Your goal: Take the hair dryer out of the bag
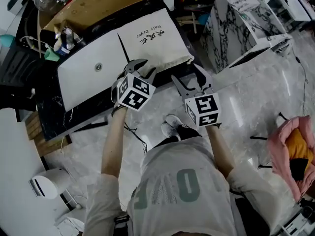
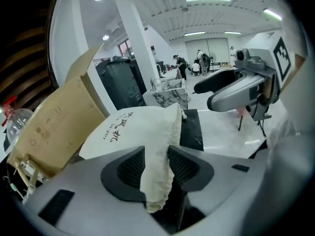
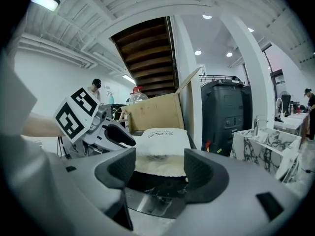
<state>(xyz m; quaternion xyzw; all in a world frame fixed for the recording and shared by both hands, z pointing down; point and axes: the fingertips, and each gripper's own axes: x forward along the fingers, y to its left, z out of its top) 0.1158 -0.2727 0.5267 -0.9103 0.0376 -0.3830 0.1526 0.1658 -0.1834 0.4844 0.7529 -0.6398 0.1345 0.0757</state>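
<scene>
The left gripper (image 2: 156, 165) is pinching a fold of cream cloth: its two ribbed pads are pressed on the near edge of the bag (image 1: 153, 39), and a puckered tail of fabric hangs down between them. It takes the cloth alone, probably so the bag can be held fast, or its edge lifted, while the other hand works at the opening.

The right gripper (image 3: 158, 168) stands spread and empty just short of the bag's gathered edge. Nothing sits between its pads (only the cloth beyond them shows through the gap). It looks lined up on the puckered mouth, which suits reaching in or tugging the drawstring end open.

The hair dryer is not to be seen in any view. Judging by the bag's plump shape and the lettering on it, it is inside, so the task has barely begun.

The bag lies flat on the black marbled desk (image 1: 51, 113), mouth toward the person. A white panel (image 1: 83, 75) touches the bag's left side, and a cardboard box (image 1: 101, 4) stands just beyond the bag's far end.
</scene>
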